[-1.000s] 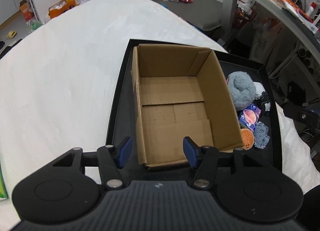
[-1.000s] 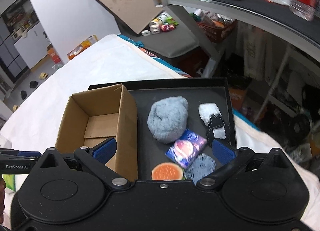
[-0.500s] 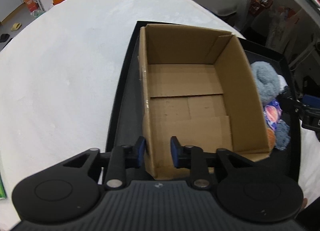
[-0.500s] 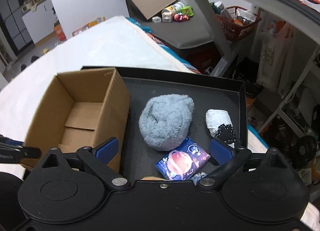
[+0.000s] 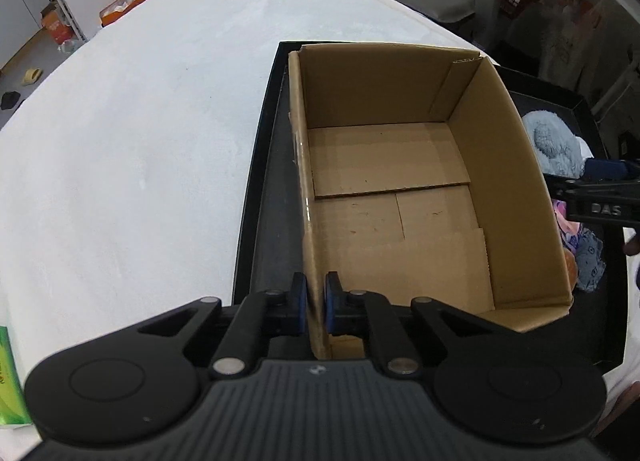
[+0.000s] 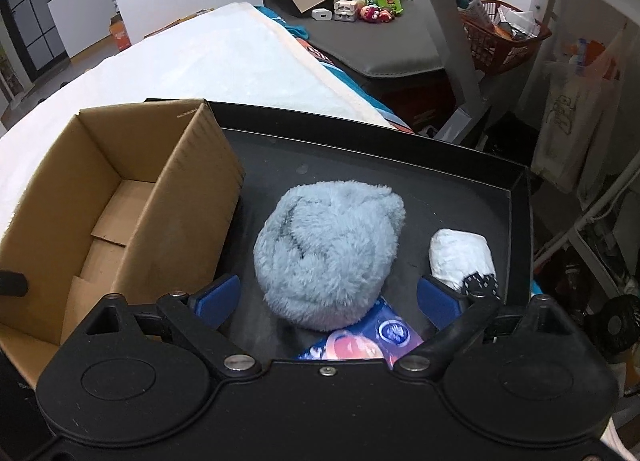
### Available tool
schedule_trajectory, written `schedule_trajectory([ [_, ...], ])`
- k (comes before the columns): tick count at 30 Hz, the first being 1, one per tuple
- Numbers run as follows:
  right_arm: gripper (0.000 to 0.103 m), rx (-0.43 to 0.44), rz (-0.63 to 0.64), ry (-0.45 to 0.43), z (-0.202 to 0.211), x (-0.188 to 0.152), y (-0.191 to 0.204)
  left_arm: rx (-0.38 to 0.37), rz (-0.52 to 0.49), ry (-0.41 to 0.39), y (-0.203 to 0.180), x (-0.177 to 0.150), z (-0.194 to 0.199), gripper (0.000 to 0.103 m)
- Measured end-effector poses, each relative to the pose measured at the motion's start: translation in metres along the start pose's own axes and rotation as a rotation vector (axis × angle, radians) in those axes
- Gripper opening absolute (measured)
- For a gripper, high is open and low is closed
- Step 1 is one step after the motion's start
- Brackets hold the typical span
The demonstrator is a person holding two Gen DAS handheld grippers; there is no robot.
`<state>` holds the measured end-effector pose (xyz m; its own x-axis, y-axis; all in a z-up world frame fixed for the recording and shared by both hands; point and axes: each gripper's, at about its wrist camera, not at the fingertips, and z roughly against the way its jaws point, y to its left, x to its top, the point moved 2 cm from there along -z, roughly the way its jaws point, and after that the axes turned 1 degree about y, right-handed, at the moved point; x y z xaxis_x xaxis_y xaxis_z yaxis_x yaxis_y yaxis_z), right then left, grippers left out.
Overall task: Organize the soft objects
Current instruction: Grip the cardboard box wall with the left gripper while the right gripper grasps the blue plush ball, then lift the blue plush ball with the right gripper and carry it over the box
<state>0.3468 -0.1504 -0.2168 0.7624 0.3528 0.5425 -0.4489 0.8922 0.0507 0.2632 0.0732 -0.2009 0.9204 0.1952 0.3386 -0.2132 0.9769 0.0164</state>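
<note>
Fluffy grey-blue plush point(image 6: 328, 253), rounded, between closing right hand-held gripper point(image 6: 328, 303) pads, untouched; left hand-held gripper point(image 5: 315, 307) clamps cardboard box point(image 5: 516, 165) wall

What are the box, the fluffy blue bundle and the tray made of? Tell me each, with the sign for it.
Box: corrugated cardboard, matte brown; fluted edges and folded bottom flaps show.
Fluffy blue bundle: plush or fleece fabric, judging by the long fuzzy pile; likely a rolled soft item.
Tray: black, smooth, faintly glossy with a raised rim; probably plastic, though coated metal cannot be ruled out.
</note>
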Motion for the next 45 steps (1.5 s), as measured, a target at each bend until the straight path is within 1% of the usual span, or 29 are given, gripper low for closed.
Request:
schedule_trajectory([
  [1, 0.092, 0.000, 0.008, 0.005, -0.003, 0.000, 0.001, -0.002, -0.010, -0.003, 0.000, -0.001, 0.000, 0.009],
  [3, 0.082, -0.001, 0.022, 0.011, -0.007, -0.001, 0.003, -0.010, -0.009, -0.005, 0.002, -0.001, 0.000, 0.008],
  [4, 0.080, -0.001, 0.026, 0.012, -0.009, -0.001, 0.004, -0.011, -0.004, -0.005, 0.003, -0.001, -0.001, 0.008],
  [5, 0.074, 0.005, 0.028, 0.012, -0.010, -0.001, 0.005, -0.015, 0.006, -0.004, 0.005, 0.000, -0.001, 0.008],
  [6, 0.066, 0.011, 0.030, 0.013, -0.011, -0.002, 0.005, -0.020, 0.017, -0.002, 0.006, 0.000, -0.001, 0.008],
  [8, 0.063, 0.017, 0.024, 0.010, -0.011, -0.001, 0.004, -0.025, 0.038, -0.001, 0.009, 0.001, -0.001, 0.008],
  [9, 0.060, 0.023, 0.018, 0.008, -0.011, -0.001, 0.003, -0.025, 0.037, -0.002, 0.010, 0.002, -0.001, 0.008],
  [12, 0.056, 0.032, 0.002, 0.013, -0.007, -0.001, 0.000, -0.023, 0.025, -0.002, 0.010, 0.005, 0.000, 0.008],
  [14, 0.055, 0.038, -0.003, 0.019, -0.003, -0.002, 0.001, -0.018, 0.025, -0.010, 0.011, 0.006, 0.001, 0.008],
  [20, 0.055, 0.021, 0.016, 0.020, 0.009, -0.001, 0.005, -0.014, 0.036, -0.022, 0.014, 0.005, 0.002, 0.008],
  [25, 0.055, 0.002, 0.035, 0.041, 0.021, 0.000, 0.012, -0.009, 0.015, -0.034, 0.010, 0.003, 0.004, 0.008],
  [31, 0.055, -0.015, 0.062, 0.024, 0.039, 0.005, 0.021, -0.011, -0.003, -0.041, 0.012, 0.003, 0.004, 0.008],
  [37, 0.056, -0.033, 0.079, 0.008, 0.057, 0.013, 0.033, -0.017, -0.001, -0.048, 0.014, 0.004, 0.005, 0.008],
  [45, 0.056, -0.049, 0.098, 0.003, 0.074, 0.021, 0.052, -0.025, 0.071, -0.048, 0.018, 0.007, 0.003, 0.009],
])
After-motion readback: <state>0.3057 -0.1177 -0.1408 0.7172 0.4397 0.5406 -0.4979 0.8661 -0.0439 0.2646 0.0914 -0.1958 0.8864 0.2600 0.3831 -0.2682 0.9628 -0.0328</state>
